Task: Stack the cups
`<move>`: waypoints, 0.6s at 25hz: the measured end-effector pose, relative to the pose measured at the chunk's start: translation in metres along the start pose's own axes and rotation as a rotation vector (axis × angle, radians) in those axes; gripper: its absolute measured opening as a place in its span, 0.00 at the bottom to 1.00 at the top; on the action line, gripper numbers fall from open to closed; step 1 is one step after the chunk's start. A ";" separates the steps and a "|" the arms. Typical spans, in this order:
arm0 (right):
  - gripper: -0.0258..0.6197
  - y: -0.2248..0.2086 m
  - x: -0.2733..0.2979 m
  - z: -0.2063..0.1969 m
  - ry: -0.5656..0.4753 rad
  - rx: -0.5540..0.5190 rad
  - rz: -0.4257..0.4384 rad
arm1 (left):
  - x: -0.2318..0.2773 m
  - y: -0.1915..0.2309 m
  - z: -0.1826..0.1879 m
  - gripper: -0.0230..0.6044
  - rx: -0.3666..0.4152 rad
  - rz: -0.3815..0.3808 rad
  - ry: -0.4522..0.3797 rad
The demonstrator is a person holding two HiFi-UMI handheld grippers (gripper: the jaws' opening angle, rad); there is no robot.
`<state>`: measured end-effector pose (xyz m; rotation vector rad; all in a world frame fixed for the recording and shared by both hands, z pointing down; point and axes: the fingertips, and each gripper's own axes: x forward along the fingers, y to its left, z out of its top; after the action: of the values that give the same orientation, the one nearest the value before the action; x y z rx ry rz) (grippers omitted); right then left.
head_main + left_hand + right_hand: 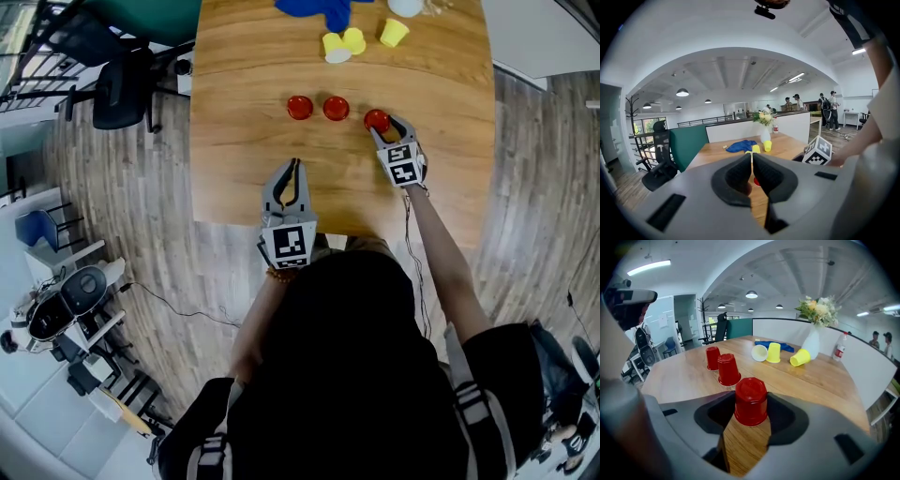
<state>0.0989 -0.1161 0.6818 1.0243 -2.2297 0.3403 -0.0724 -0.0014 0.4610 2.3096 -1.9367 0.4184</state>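
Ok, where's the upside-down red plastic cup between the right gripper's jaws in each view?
Head view: the red plastic cup is the rightmost of three, at the right gripper tips.
Left gripper view: not visible.
Right gripper view: bottom centre, between the jaws.
Shared landmark: the crumpled blue cloth.

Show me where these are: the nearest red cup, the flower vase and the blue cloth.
nearest red cup (751,406), right gripper view, on its side wall.
flower vase (813,341), right gripper view, on its white body.
blue cloth (740,146), left gripper view, on the middle of the cloth.
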 end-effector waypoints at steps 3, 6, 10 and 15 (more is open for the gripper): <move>0.39 0.000 0.002 -0.005 0.006 -0.007 0.007 | 0.004 0.001 0.001 0.08 -0.001 -0.006 -0.006; 0.47 -0.006 -0.013 0.012 -0.047 -0.002 0.009 | 0.005 0.002 0.003 0.08 -0.005 -0.007 -0.006; 0.48 -0.005 -0.030 0.055 -0.103 -0.063 -0.009 | 0.004 0.010 -0.004 0.08 -0.014 0.004 0.008; 0.48 0.030 -0.003 0.097 -0.099 -0.126 0.035 | 0.002 0.014 -0.011 0.08 -0.024 0.023 0.016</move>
<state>0.0340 -0.1404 0.6073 0.9545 -2.3278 0.1649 -0.0877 -0.0036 0.4708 2.2650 -1.9516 0.4118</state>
